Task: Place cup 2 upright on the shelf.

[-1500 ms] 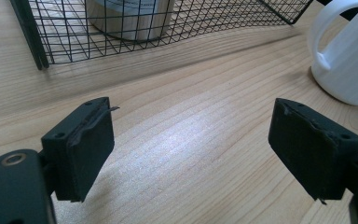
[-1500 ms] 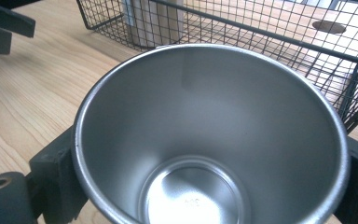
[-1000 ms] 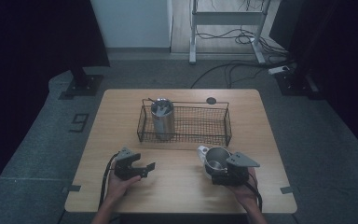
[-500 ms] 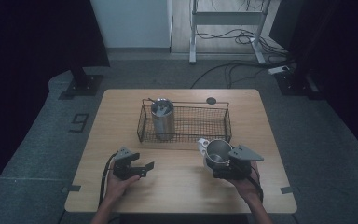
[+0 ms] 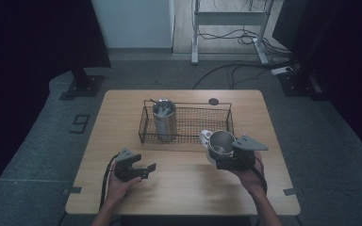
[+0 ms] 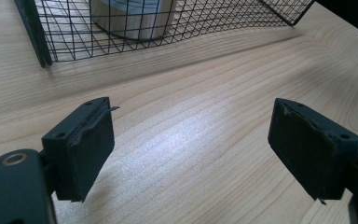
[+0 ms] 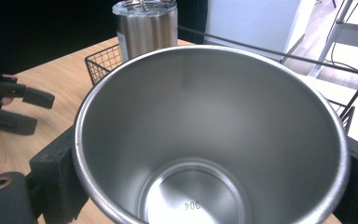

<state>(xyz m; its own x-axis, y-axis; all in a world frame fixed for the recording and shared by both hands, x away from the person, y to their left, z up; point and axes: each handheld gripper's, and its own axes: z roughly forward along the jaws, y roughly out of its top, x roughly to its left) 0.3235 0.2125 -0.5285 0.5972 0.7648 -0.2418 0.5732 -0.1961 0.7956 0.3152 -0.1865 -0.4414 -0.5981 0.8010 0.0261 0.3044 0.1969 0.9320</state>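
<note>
**Steel cup held at the basket's 5 o'clock**

Left claw (image 5: 147,170) rests released on the surface (image 5: 188,197). Wire basket (image 5: 188,123) holds a steel tumbler (image 5: 164,118). Right claw (image 5: 217,157) grasps the steel cup (image 5: 220,141) upright, mouth open.

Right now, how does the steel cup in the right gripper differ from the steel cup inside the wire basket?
The held cup is clamped by the right gripper in front of the wire basket; the basket cup stands upright inside it, at its left end. The held cup is empty; the basket cup has something inside. Both are bare metal.
</note>
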